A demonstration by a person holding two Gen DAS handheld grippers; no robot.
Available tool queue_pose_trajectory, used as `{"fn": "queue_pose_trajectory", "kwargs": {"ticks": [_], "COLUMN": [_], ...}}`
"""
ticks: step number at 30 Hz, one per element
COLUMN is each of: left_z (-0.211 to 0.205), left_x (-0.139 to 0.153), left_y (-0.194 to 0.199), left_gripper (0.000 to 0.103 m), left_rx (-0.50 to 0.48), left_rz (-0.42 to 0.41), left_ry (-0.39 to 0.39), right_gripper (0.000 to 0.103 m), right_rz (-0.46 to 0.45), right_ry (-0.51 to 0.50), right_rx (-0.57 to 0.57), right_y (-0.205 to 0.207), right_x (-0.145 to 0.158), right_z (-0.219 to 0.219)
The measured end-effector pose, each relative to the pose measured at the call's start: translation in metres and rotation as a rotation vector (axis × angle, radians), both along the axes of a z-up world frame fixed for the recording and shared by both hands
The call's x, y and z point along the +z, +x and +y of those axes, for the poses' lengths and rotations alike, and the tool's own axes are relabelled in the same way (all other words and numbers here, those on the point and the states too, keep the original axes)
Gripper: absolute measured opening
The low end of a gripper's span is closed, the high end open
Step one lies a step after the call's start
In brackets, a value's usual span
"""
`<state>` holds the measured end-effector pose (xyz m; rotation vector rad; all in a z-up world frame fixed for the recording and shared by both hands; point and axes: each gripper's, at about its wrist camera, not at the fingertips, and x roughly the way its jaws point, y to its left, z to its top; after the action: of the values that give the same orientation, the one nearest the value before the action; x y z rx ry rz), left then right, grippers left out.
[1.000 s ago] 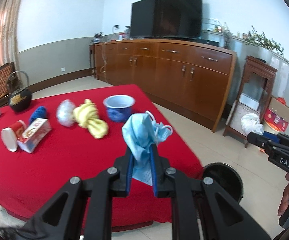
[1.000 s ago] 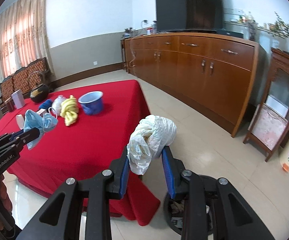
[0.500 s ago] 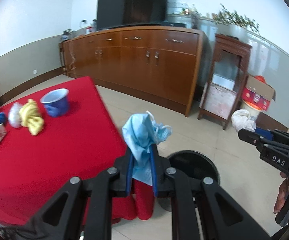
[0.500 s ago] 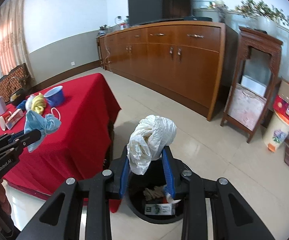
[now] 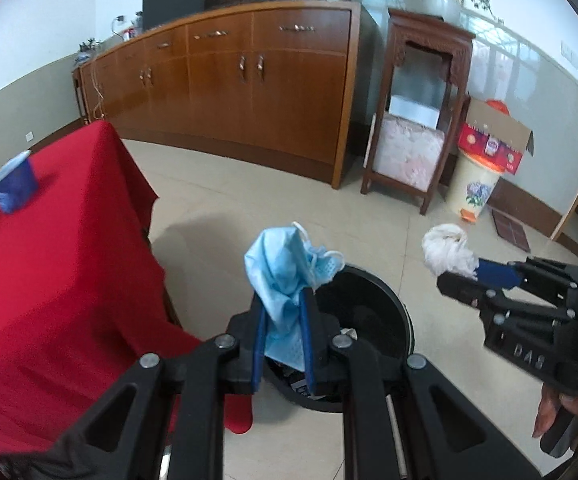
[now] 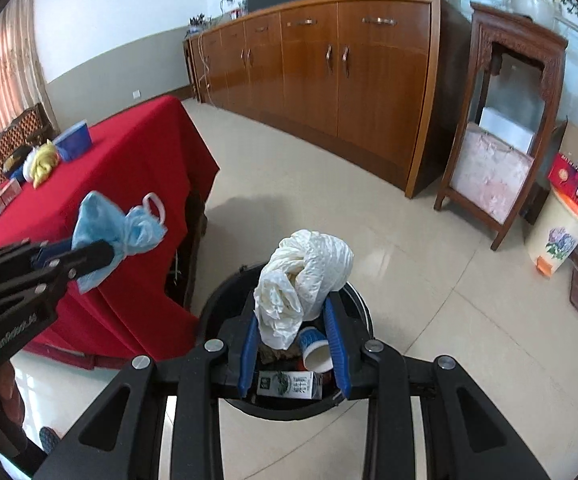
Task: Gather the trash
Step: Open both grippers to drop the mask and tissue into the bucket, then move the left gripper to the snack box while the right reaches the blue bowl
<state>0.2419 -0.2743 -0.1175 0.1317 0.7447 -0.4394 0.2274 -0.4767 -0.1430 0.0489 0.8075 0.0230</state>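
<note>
the left gripper is clamped on one soft, pleated light-blue fabric face mask beside the red-draped table. the right gripper pinches one crinkled white plastic bag above the round black trash bin, which holds one paper cup and one green carton.

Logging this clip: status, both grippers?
Left gripper shut on crumpled blue face mask. Right gripper shut on crumpled white plastic bag. Round black bin below, unobstructed.
</note>
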Motion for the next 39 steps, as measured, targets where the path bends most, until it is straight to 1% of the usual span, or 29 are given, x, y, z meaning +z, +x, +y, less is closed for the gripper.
{"fn": "queue_pose_trajectory", "kwargs": {"ticks": [3, 8, 10, 11, 12, 13, 14, 15, 17, 18, 19, 20, 22, 25, 27, 31, 39], "left_z": [-0.011, -0.020, -0.021, -0.023, -0.025, -0.025, -0.022, -0.020, -0.016, -0.015, -0.014, -0.013, -0.011, -0.006, -0.004, 0.008, 0.061], "left_x": [-0.011, -0.033, -0.039, -0.042, -0.045, -0.046, -0.043, -0.040, -0.032, -0.029, -0.027, -0.022, -0.016, -0.005, 0.000, 0.011, 0.028], "left_y": [0.002, 0.010, 0.014, 0.016, 0.018, 0.019, 0.016, 0.014, 0.009, 0.008, 0.008, 0.006, 0.003, -0.001, 0.000, -0.002, -0.002], "left_gripper": [0.017, 0.017, 0.021, 0.025, 0.047, 0.078, 0.087, 0.092, 0.092, 0.095, 0.098, 0.099, 0.100, 0.101, 0.102, 0.103, 0.103], "left_rx": [-0.010, -0.003, 0.001, -0.004, 0.000, 0.013, 0.044, 0.057, 0.062, 0.066, 0.065, 0.064, 0.067, 0.069, 0.071, 0.095, 0.197], "left_rz": [0.010, 0.043, 0.057, 0.068, 0.077, 0.074, 0.048, 0.024, 0.000, -0.007, -0.011, -0.020, -0.030, -0.046, -0.060, -0.090, -0.124], "left_ry": [0.018, 0.050, 0.058, 0.051, 0.055, 0.063, 0.070, 0.063, 0.059, 0.066, 0.068, 0.072, 0.074, 0.064, 0.061, 0.062, 0.050], "right_gripper": [0.033, 0.033, 0.034, 0.034, 0.038, 0.046, 0.079, 0.095, 0.095, 0.095, 0.097, 0.103, 0.103, 0.103, 0.103, 0.103, 0.103], "right_rz": [0.020, 0.085, 0.120, 0.135, 0.139, 0.150, 0.157, 0.150, 0.165, 0.171, 0.169, 0.170, 0.168, 0.138, 0.111, 0.052, -0.056], "right_ry": [0.012, 0.030, 0.038, 0.032, 0.008, -0.018, -0.027, -0.032, -0.047, -0.046, -0.035, -0.025, -0.012, -0.035, -0.034, -0.041, -0.061], "right_rx": [0.014, 0.069, 0.100, 0.111, 0.107, 0.076, 0.045, 0.016, -0.027, -0.054, -0.080, -0.097, -0.125, -0.132, -0.131, -0.118, -0.069], "right_y": [0.007, 0.029, 0.038, 0.041, 0.043, 0.046, 0.047, 0.046, 0.044, 0.043, 0.040, 0.038, 0.032, 0.029, 0.028, 0.024, 0.027], "right_x": [-0.014, -0.048, -0.063, -0.070, -0.077, -0.086, -0.091, -0.094, -0.096, -0.096, -0.095, -0.094, -0.089, -0.078, -0.068, -0.044, 0.006], "right_z": [-0.003, -0.009, -0.011, -0.011, -0.012, -0.016, -0.021, -0.028, -0.041, -0.048, -0.055, -0.059, -0.066, -0.065, -0.061, -0.043, 0.011]}}
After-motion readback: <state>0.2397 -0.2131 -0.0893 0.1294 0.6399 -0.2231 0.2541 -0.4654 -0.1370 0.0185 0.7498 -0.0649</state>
